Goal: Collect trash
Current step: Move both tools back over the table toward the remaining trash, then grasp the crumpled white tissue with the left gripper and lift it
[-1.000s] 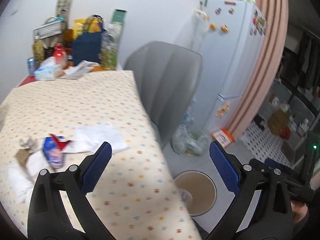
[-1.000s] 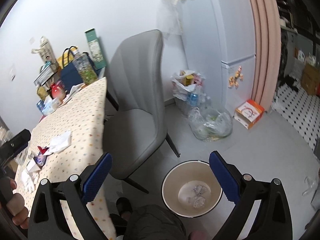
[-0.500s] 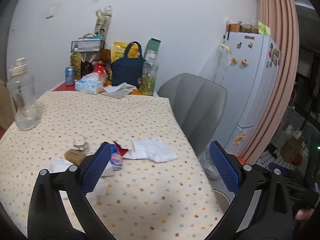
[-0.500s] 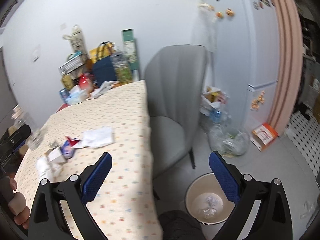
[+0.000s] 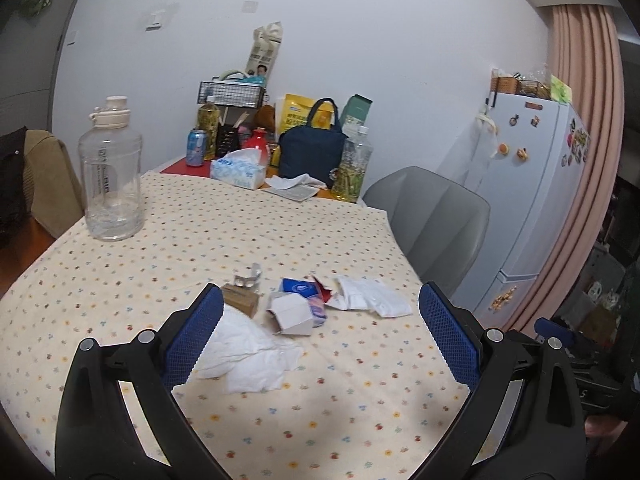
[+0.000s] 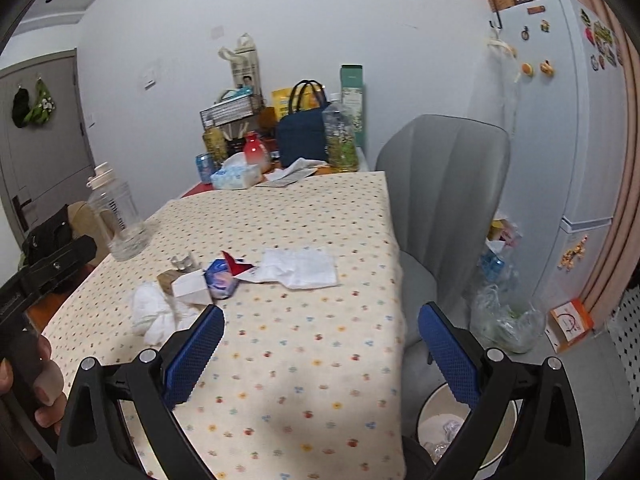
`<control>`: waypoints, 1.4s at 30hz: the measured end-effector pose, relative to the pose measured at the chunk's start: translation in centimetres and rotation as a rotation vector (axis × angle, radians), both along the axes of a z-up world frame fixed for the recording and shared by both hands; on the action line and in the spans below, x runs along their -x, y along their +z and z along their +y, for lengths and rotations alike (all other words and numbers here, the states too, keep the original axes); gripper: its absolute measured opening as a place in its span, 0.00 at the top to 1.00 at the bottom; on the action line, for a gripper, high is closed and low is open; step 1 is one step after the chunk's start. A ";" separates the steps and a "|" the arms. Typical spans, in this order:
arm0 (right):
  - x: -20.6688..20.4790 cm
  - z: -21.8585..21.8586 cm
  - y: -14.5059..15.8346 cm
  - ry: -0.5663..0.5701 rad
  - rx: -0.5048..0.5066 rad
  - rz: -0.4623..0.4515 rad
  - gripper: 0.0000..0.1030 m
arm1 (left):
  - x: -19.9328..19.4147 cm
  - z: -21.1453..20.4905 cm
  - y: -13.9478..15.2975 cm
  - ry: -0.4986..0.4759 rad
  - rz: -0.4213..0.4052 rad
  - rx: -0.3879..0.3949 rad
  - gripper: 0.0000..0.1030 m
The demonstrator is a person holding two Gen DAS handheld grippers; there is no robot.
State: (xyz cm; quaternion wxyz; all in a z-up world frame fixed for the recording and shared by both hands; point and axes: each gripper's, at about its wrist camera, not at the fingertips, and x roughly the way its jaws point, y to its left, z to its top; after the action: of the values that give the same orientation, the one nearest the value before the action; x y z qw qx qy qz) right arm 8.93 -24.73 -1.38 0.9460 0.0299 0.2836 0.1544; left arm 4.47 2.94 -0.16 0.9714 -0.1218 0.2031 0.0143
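Observation:
Trash lies in a cluster on the dotted tablecloth: a crumpled white tissue (image 5: 248, 354) (image 6: 154, 314), a small white box (image 5: 292, 314) (image 6: 192, 288), a blue wrapper (image 5: 302, 286) (image 6: 220, 278), a brown cardboard piece (image 5: 240, 300), a foil bit (image 5: 248, 278) and a creased white paper (image 5: 370, 298) (image 6: 300, 266). My left gripper (image 5: 320, 338) is open and empty, just short of the cluster. My right gripper (image 6: 320, 356) is open and empty over the table's near right part. A round bin (image 6: 460, 432) with crumpled trash stands on the floor at the lower right.
A large clear bottle (image 5: 110, 190) stands at the table's left. Bags, bottles, a can and a tissue box (image 5: 238, 170) crowd the far end. A grey chair (image 6: 444, 200) stands right of the table, with a fridge (image 6: 560, 140) and plastic bags (image 6: 504, 316) beyond.
Both grippers have swung up and left from the floor bin toward the table; the trash cluster now sits ahead of the left gripper. Both stay open.

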 end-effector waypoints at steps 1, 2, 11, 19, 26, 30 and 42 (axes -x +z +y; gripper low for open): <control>0.0 0.4 0.0 0.011 -0.001 0.004 0.07 | 0.1 0.2 -0.1 0.008 0.001 -0.007 0.06; 0.0 0.8 -0.2 0.020 0.002 0.007 0.07 | 0.3 0.6 -0.2 0.014 0.004 -0.014 0.06; 0.0 4.6 -1.2 0.122 0.019 0.035 0.07 | 0.9 5.4 -2.2 0.098 0.099 0.023 0.06; -0.8 6.7 -2.7 0.149 0.035 0.085 0.07 | 0.2 8.4 -5.8 0.101 0.208 0.069 0.06; -1.2 7.1 -4.3 0.156 0.026 0.110 0.07 | -1.9 7.8 -8.1 0.059 0.287 0.048 0.06; -1.7 6.4 -5.1 0.147 0.011 0.131 0.07 | -3.1 7.0 -8.9 0.054 0.310 0.017 0.06; -2.5 5.4 -5.6 0.138 -0.021 0.150 0.07 | -5.4 4.7 -11.2 0.034 0.470 -0.051 0.82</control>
State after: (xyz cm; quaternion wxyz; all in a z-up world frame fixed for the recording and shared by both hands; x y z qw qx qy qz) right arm 11.42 -19.35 -6.95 0.9088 0.0318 0.3536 0.2192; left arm 9.83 7.59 -11.33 0.8998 -0.0940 0.4212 0.0635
